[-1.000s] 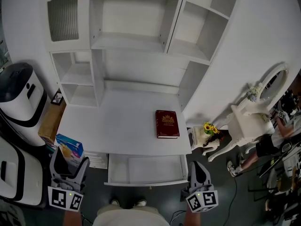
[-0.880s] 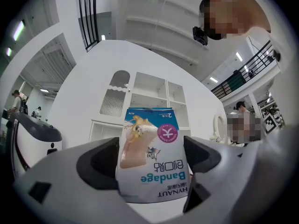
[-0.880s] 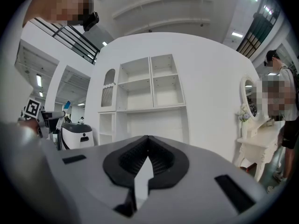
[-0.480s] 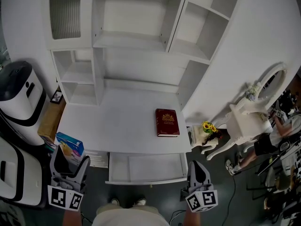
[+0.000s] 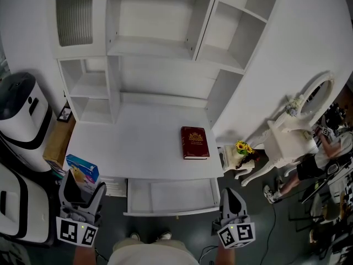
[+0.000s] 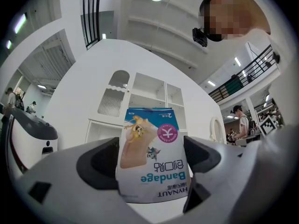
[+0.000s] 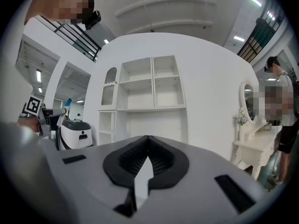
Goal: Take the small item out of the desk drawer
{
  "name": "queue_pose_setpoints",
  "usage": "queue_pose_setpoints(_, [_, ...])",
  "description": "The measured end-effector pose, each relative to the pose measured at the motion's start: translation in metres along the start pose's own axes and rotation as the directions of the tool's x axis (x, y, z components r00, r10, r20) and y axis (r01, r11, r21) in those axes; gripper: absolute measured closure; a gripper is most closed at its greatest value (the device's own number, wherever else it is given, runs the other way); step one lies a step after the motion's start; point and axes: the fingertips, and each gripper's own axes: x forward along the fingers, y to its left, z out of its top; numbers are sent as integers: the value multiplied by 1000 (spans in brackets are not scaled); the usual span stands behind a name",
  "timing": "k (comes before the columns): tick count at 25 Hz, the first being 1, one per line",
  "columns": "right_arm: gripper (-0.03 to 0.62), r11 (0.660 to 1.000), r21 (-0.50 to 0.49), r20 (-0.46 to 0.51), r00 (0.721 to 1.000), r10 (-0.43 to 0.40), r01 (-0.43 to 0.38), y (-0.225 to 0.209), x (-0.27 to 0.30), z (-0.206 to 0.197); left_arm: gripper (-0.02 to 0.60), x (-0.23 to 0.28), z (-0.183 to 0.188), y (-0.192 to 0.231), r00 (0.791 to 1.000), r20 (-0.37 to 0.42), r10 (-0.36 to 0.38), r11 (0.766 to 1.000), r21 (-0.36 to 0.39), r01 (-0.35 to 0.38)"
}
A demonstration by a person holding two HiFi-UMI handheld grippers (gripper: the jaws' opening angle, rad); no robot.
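Observation:
A blue and white bandage box (image 6: 152, 157) stands upright between the jaws of my left gripper (image 6: 150, 164), which is shut on it. In the head view the box (image 5: 83, 173) and left gripper (image 5: 81, 186) are held low at the left, off the desk's front corner. The desk drawer (image 5: 171, 210) is pulled out at the front of the white desk (image 5: 132, 142), and its inside looks bare. My right gripper (image 5: 231, 199) hangs just right of the drawer. In its own view the right gripper (image 7: 147, 146) has its jaws together with nothing between them.
A dark red book (image 5: 194, 143) lies on the desk's right side. A white shelf unit (image 5: 160, 43) rises behind it. A white machine (image 5: 22, 112) and a brown box (image 5: 58, 142) stand at the left. A white dressing table (image 5: 292, 137), flowers (image 5: 242, 148) and a person (image 5: 325, 148) are at the right.
Only the head view has drifted slightly. Both grippers, the box and the drawer stay where they were.

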Motion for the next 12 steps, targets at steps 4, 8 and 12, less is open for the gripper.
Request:
queue_pose_setpoints(4, [585, 1000, -5, 1, 1000, -4, 4, -1, -1, 1, 143, 2, 1, -2, 1000, 5, -8, 1000, -1, 8])
queue_pose_setpoints(8, [585, 1000, -8, -6, 1000, -4, 4, 1, -4, -1, 143, 3, 1, -4, 1000, 6, -15, 1000, -4, 15])
queue_pose_setpoints(12, [586, 1000, -9, -6, 1000, -14, 14, -1, -7, -1, 143, 4, 0, -6, 1000, 3, -22, 1000, -8, 22])
